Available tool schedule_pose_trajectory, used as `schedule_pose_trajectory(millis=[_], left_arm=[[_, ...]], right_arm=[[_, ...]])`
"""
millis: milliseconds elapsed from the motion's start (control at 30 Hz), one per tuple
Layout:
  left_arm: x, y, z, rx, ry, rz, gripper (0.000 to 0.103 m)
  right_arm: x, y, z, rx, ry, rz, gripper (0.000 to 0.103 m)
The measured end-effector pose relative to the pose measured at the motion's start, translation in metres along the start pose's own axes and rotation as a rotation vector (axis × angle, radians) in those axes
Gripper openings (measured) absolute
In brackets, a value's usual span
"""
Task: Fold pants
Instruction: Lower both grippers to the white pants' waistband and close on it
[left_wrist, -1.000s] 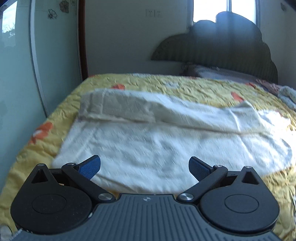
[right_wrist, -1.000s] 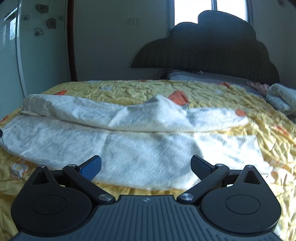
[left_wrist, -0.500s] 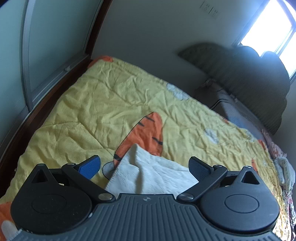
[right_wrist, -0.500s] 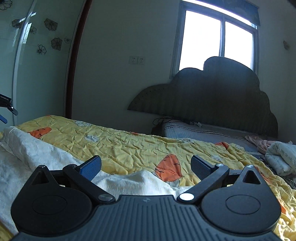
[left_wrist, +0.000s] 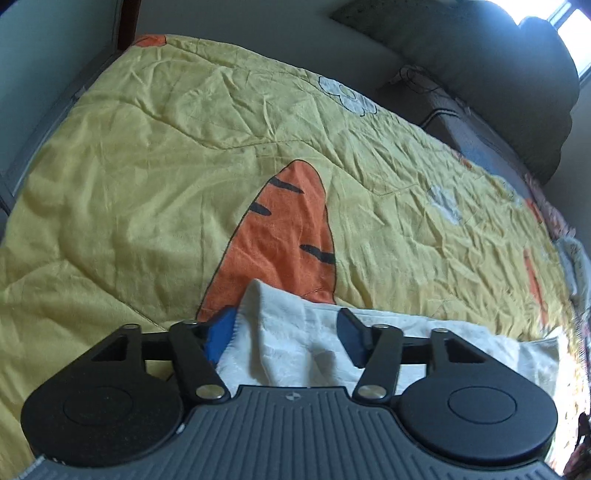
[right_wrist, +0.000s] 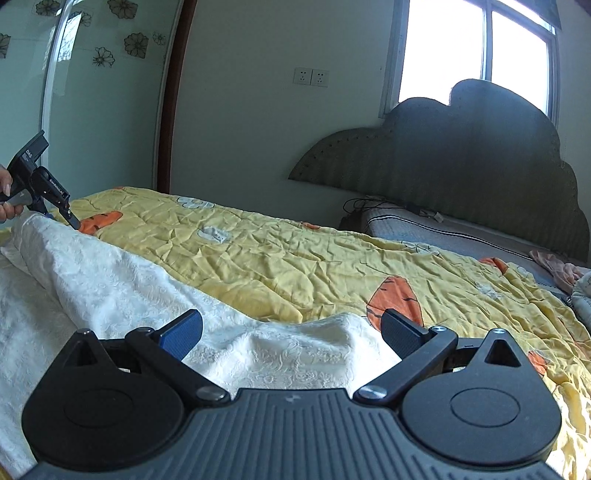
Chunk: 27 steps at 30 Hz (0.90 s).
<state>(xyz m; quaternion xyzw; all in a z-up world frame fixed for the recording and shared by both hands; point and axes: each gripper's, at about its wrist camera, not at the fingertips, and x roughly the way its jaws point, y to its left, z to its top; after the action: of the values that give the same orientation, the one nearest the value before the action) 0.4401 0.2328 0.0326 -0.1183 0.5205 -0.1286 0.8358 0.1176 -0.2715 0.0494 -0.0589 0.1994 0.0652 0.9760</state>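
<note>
The white pants (right_wrist: 110, 284) lie across the yellow carrot-print bedspread (right_wrist: 295, 254). In the left wrist view my left gripper (left_wrist: 288, 332) has its jaws partly closed, with a far corner of the pants (left_wrist: 288, 332) bunched between them; the fingers (left_wrist: 221, 332) touch the cloth. In the right wrist view my right gripper (right_wrist: 291, 332) is wide open, with a raised fold of the pants (right_wrist: 314, 339) between its fingers. The left gripper also shows in the right wrist view (right_wrist: 51, 199), at the far left end of the pants.
A dark scalloped headboard (right_wrist: 461, 155) and a grey pillow (right_wrist: 461, 236) stand at the head of the bed. A glass wardrobe door (right_wrist: 92, 92) runs along the left side. Folded laundry (right_wrist: 580, 291) lies at the right edge.
Both grippers moved forward to the far edge of the pants. The left gripper's jaws have narrowed around the pants corner. The right gripper stays wide open.
</note>
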Motion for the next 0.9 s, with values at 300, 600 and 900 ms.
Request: schedule_pose_trajectory(millis=[300,600,900], left_arm=[[-0.005,-0.002,-0.007,0.095,-0.041,0.063,0.017],[0.004,0.009,0.006,-0.001,-0.013,-0.093,0.058],[-0.01,-0.031,-0.006,0.226,-0.157,0.061,0.009]], right_arm=[[0.022,0.009,0.006,-0.005,0.012,0.048,0.103],[0.022,0.02,0.004,-0.036,0.033,0.063,0.103],[0.019,0.016,0.003,-0.028,0.038,0.05,0.103]])
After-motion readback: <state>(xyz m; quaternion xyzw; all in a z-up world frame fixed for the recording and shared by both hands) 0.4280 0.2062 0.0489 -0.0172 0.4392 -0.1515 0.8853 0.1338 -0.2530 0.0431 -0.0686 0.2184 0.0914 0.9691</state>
